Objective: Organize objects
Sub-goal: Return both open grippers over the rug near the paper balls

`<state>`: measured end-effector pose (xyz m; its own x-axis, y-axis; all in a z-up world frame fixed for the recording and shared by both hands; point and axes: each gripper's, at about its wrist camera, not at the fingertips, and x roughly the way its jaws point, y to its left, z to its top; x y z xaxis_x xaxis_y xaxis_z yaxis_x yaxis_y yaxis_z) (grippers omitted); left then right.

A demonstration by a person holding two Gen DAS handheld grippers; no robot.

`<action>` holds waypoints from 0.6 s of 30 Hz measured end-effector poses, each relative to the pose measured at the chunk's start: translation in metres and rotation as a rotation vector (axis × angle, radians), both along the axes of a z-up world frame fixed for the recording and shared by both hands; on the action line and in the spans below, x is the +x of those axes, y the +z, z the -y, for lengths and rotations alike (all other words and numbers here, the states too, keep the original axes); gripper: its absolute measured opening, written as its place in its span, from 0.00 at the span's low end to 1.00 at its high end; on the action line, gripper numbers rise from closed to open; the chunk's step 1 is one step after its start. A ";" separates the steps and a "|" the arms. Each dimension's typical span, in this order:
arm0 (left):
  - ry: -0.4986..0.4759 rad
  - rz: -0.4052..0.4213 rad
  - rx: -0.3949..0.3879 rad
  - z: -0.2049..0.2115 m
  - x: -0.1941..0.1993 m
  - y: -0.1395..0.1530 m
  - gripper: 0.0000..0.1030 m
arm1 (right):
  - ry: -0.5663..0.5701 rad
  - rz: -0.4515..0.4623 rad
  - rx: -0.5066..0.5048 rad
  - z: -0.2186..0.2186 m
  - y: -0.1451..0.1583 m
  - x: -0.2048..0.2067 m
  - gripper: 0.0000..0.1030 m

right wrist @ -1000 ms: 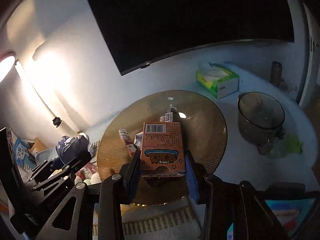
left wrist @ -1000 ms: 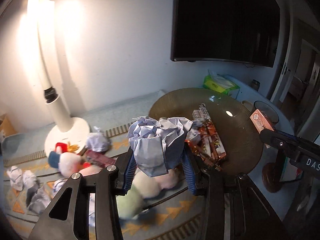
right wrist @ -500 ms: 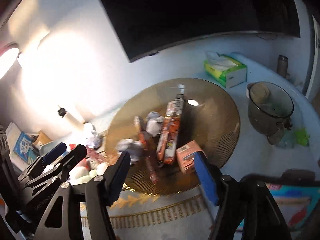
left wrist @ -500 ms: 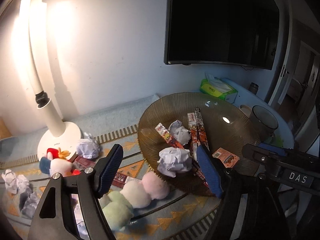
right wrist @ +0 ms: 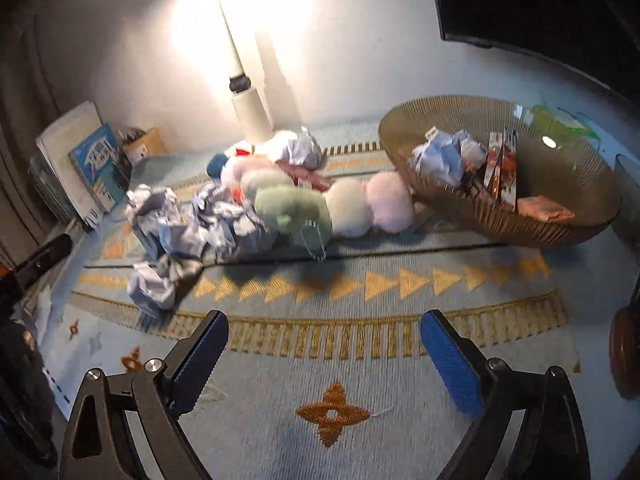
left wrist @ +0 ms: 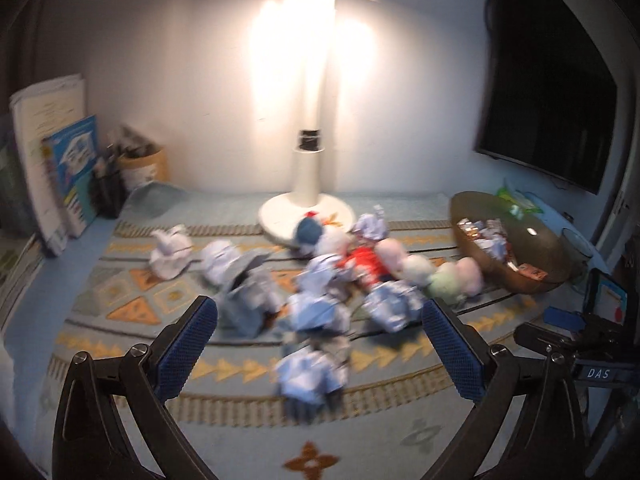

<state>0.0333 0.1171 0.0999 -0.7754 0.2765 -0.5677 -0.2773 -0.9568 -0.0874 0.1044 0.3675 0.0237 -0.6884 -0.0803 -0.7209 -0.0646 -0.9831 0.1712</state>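
Crumpled paper balls (left wrist: 316, 312) lie heaped on the patterned rug (right wrist: 360, 392), just ahead of the left tool (left wrist: 318, 354), whose jaws stand wide and empty. The right tool (right wrist: 324, 360) is likewise wide apart and holds nothing; ahead to its right the ribbed bowl (right wrist: 500, 216) holds a paper ball (right wrist: 440, 156), snack packets (right wrist: 500, 168) and a small orange box (right wrist: 544, 208). A pastel plush caterpillar (right wrist: 340, 204) lies ahead of it, beside the bowl.

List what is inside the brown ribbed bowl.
In the brown ribbed bowl: a crumpled paper ball, long snack packets and an orange box. Whatever lies beneath them or behind the near wall is hidden.
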 end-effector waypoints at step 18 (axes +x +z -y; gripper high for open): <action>0.107 0.065 -0.228 0.035 0.005 -0.079 0.99 | 0.014 0.101 -0.050 -0.003 -0.028 -0.018 1.00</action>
<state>0.0385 0.0825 0.0206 -0.7529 0.0542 -0.6559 -0.1744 -0.9774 0.1195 0.0868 0.3703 -0.0044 -0.6112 -0.1273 -0.7812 -0.0702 -0.9744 0.2137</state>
